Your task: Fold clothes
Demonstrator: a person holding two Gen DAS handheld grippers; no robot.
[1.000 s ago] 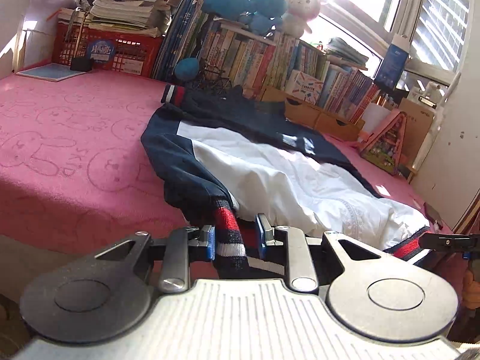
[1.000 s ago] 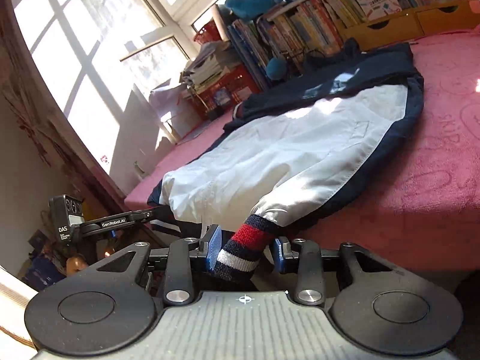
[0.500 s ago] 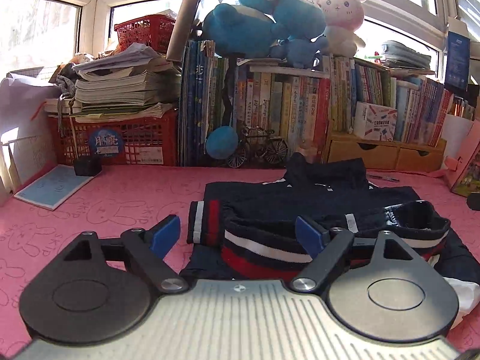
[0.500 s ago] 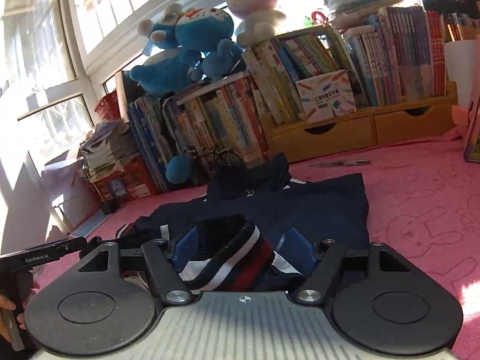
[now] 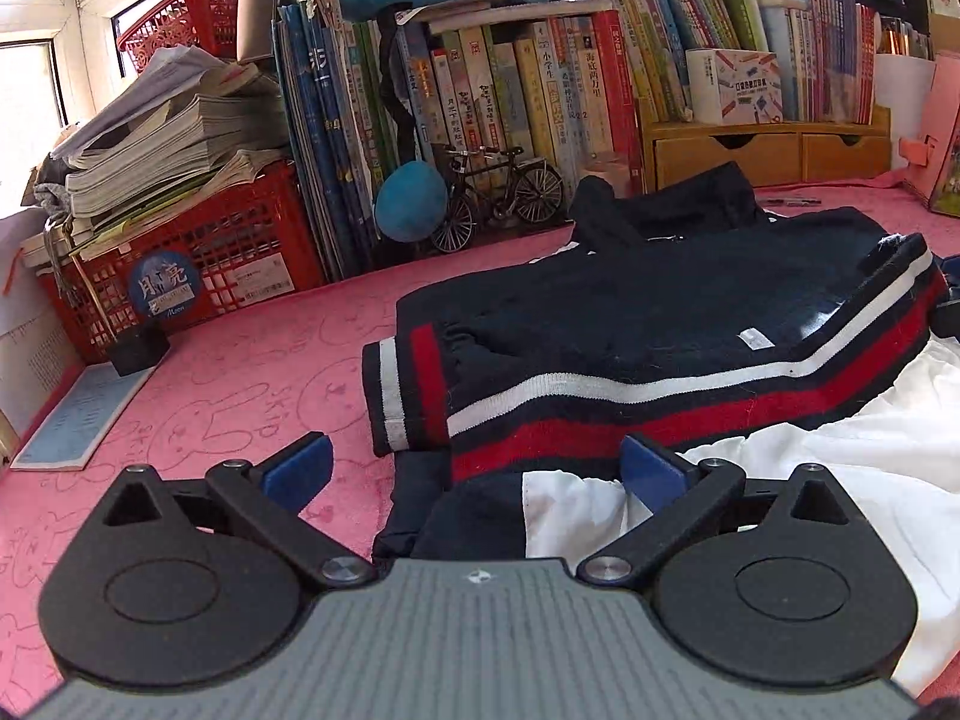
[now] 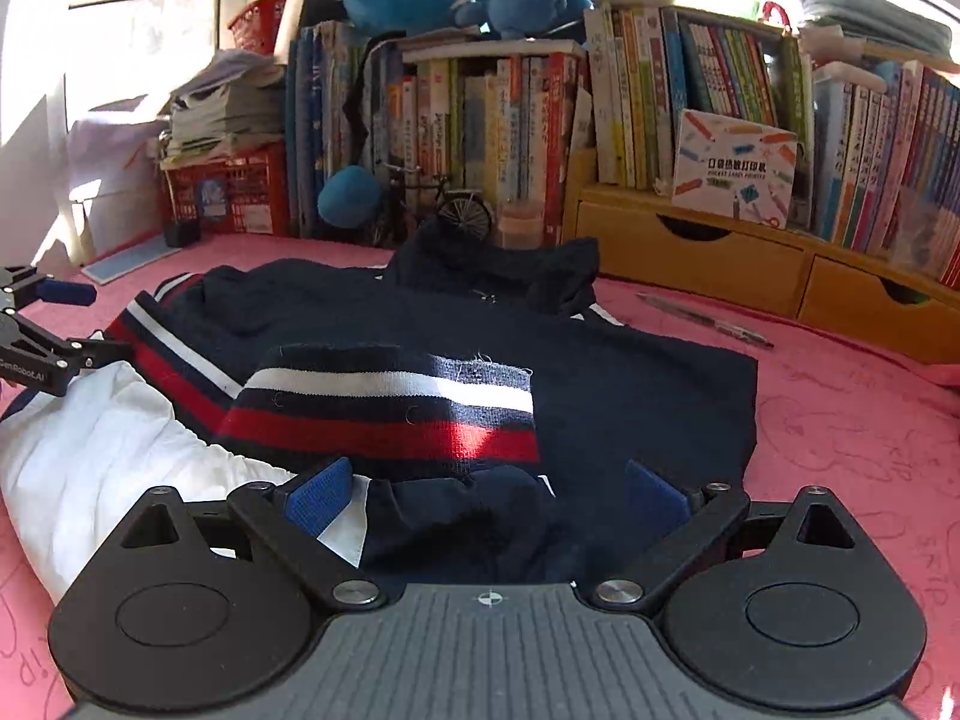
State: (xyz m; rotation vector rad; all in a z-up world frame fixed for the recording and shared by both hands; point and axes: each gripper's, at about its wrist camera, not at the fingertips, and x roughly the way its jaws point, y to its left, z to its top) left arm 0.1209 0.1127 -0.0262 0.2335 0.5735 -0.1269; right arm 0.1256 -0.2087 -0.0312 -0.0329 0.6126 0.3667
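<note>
Both tools, left (image 5: 474, 471) and right (image 6: 486, 492), gape empty beside the soft, floppy jacket (image 5: 660, 324); its thick striped hem (image 6: 384, 405) likely grips best.

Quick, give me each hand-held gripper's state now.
Left hand-held gripper: open, holding nothing.
Right hand-held gripper: open, holding nothing.

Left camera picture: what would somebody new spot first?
Probably the navy jacket with its red-and-white striped hem, folded over its white part on the pink blanket, right ahead of the open left tongs. Behind it stands a crowded row of books, with a little model bicycle in front.
</note>
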